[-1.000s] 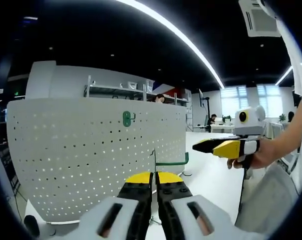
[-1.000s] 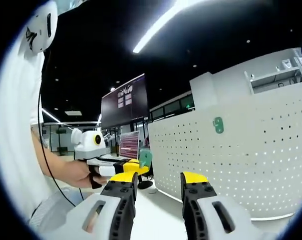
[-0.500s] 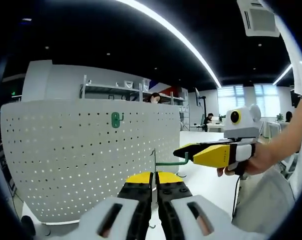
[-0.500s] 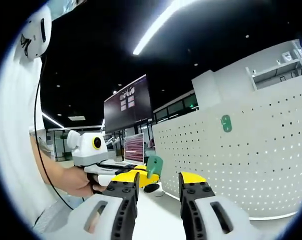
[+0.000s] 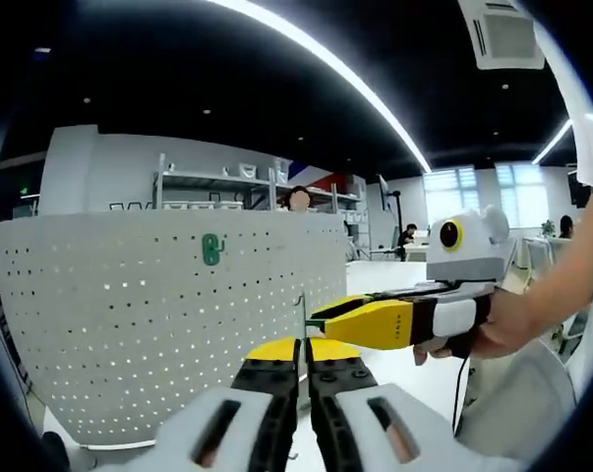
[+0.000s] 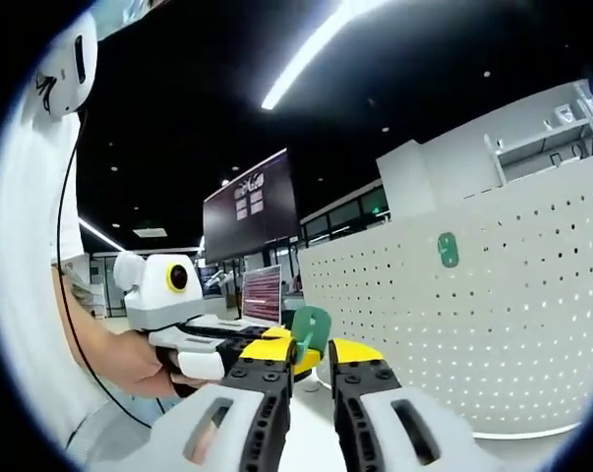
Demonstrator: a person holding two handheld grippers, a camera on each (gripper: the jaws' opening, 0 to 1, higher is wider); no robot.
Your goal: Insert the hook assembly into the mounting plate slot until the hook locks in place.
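**Technician:** White perforated steel is standing upright in both views. Is that the mounting plate?

**Inspector:** Yes. The mounting plate (image 5: 168, 324) is rising from the white tabletop (image 5: 414, 364) and curving across the left gripper view. In the right gripper view the same plate (image 6: 493, 334) is occupying the right side. A small green clip (image 5: 212, 249) is sitting on its upper face; in the right gripper view it is appearing at (image 6: 448, 250).

**Technician:** Where is the hook assembly?

**Inspector:** The hook assembly (image 5: 304, 317) is sitting at the tips of the left gripper (image 5: 303, 348), off the plate, just in front of its right edge. In the left gripper view only a thin upright wire is showing there. In the right gripper view a green piece (image 6: 310, 327) is showing just above both sets of yellow tips.

**Technician:** State of the fingers?

**Inspector:** The left gripper's fingers (image 5: 271, 379) are lying pressed together, pinching the wire of the hook assembly. The right gripper (image 6: 311, 356) is showing a narrow gap between its fingers (image 6: 360, 379); whether they are touching the green piece cannot be told.

**Technician:** Relative position of the tools?

**Inspector:** In the left gripper view the right gripper, held in a hand (image 5: 493, 329), is entering from the right with its yellow tips just beside the wire. In the right gripper view the left gripper (image 6: 266, 346) is coming in from the left, held in a hand (image 6: 139, 359).
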